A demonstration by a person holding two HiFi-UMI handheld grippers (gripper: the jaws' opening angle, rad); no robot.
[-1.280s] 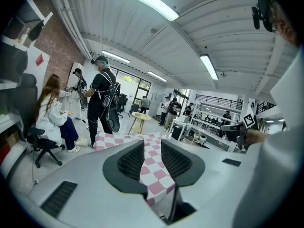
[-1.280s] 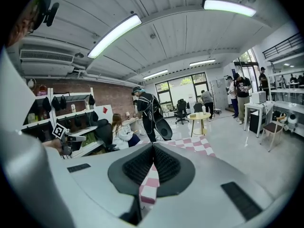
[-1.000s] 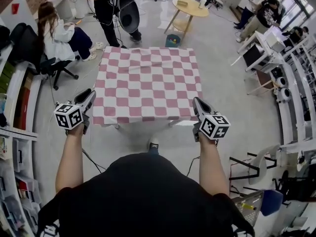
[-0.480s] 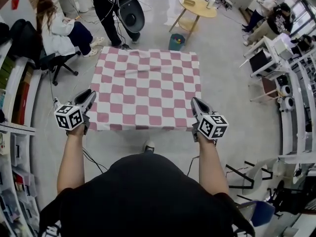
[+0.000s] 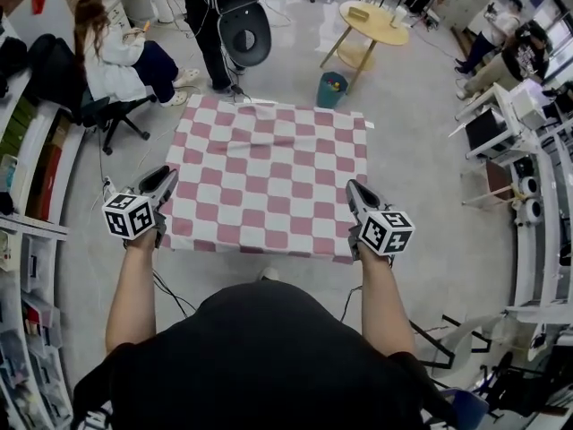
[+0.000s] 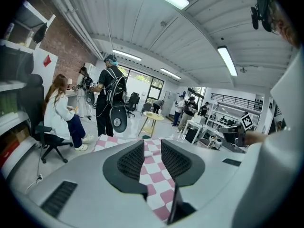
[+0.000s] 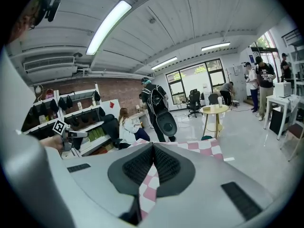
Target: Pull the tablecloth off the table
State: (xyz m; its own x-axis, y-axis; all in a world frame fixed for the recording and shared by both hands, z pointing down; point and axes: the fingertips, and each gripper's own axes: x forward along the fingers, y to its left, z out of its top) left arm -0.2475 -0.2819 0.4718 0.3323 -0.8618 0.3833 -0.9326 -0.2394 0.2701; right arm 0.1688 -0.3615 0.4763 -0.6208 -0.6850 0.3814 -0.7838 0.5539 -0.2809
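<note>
Your left tongs (image 5: 165, 177) and right tongs (image 5: 353, 190) both grip the checked tablecloth (image 5: 269, 168).
The left pinches one near corner with its tips slightly apart, and the right is clamped tight on the other. The cloth stretches ahead between them. Beyond its far edge are a green bin (image 5: 332, 88), a round yellow table (image 5: 374, 22) and a standing person (image 5: 208, 12). Your forearms reach forward, parallel.
</note>
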